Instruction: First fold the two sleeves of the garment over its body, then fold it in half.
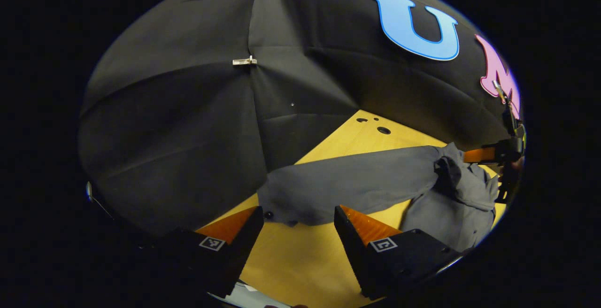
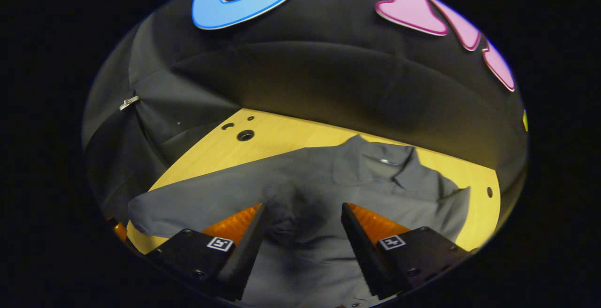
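Grey garment [image 2: 328,181] lies spread on the yellow surface [image 2: 286,136]: right gripper view shows its collar [image 2: 399,165], right gripper [image 2: 303,226] fingers apart over bunched cloth, holding nothing; left gripper view shows one sleeve [image 1: 347,183] outstretched beyond the left gripper [image 1: 298,226], fingers apart and empty.

The shirt [image 2: 328,181] hem runs out of sight beneath the right hand-held gripper [image 2: 303,233]

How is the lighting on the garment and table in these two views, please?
Left gripper view: table brightly lit, garment evenly lit. Right gripper view: a dark shadow on the garment between the open right gripper; straight table edges bow.
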The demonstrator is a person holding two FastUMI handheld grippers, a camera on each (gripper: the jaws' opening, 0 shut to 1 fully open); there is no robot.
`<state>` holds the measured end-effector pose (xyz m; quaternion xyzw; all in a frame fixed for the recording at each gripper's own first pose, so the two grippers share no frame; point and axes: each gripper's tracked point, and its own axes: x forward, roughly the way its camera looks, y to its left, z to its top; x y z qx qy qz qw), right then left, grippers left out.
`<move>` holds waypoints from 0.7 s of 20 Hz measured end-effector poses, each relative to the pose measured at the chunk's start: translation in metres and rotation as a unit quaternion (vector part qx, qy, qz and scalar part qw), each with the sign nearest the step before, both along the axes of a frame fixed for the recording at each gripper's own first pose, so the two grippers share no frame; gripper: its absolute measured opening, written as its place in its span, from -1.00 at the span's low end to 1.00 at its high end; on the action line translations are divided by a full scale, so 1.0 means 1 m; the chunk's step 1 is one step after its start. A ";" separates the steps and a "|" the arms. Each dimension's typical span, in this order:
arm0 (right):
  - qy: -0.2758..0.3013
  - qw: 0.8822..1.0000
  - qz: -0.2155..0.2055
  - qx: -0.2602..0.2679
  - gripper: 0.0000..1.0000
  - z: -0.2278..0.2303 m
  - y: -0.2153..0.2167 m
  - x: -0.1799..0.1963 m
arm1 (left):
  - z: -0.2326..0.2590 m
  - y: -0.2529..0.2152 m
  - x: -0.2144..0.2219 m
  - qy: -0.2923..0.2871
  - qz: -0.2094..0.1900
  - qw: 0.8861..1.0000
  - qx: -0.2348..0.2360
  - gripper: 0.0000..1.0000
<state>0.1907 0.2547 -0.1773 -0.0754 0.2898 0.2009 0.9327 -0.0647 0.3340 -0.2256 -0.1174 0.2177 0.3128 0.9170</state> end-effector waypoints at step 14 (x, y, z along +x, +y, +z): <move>-0.006 0.990 -0.138 -0.029 0.97 0.050 -0.260 -0.131 | -0.059 0.065 0.062 0.056 0.012 0.998 -0.025 0.92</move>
